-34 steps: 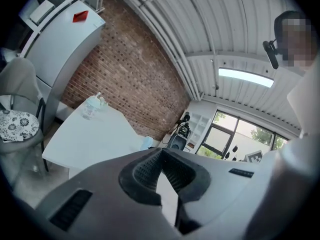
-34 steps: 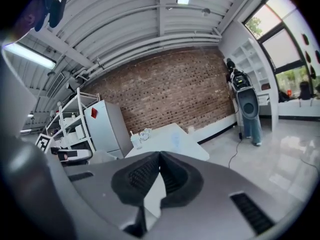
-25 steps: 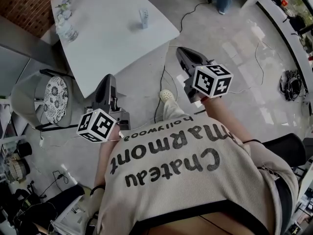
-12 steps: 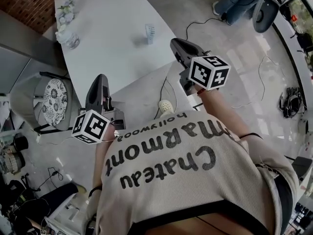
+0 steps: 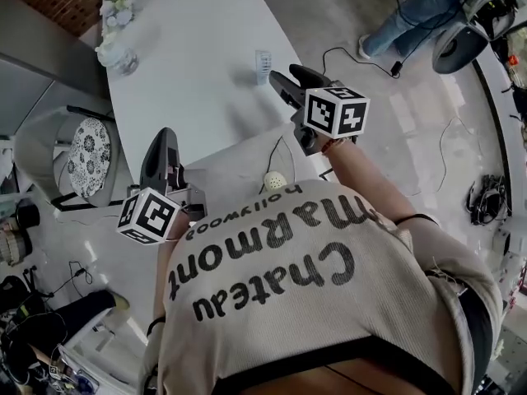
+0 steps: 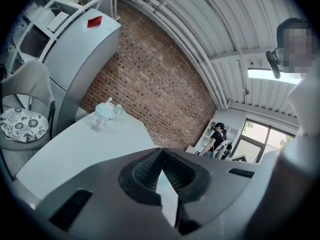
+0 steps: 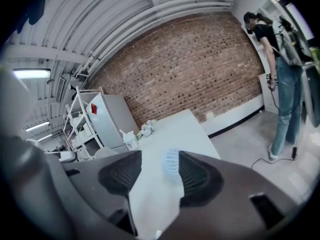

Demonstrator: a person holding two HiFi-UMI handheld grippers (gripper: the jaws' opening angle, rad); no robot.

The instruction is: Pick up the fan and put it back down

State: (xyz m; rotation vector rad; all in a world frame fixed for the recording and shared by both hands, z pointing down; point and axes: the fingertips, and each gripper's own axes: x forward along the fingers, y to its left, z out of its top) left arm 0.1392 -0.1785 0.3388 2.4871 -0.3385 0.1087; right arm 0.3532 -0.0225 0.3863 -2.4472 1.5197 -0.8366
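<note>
A small white fan stands upright on the white table, near its right edge. My right gripper reaches over that edge, its tips just short of the fan. Its jaws have just been opening and nothing is between them. In the right gripper view the fan shows ahead through the gap of the right gripper. My left gripper hangs by the table's near edge, far from the fan. In its own view the left gripper has its tips touching and holds nothing.
A glass jar with flowers stands at the table's far left. A chair with a patterned cushion sits left of the table. Cables run over the floor. A person stands at the far right.
The person has stepped closer to the table. Both grippers moved forward, the right one from over the floor to over the table edge near the fan, and its jaws have parted.
</note>
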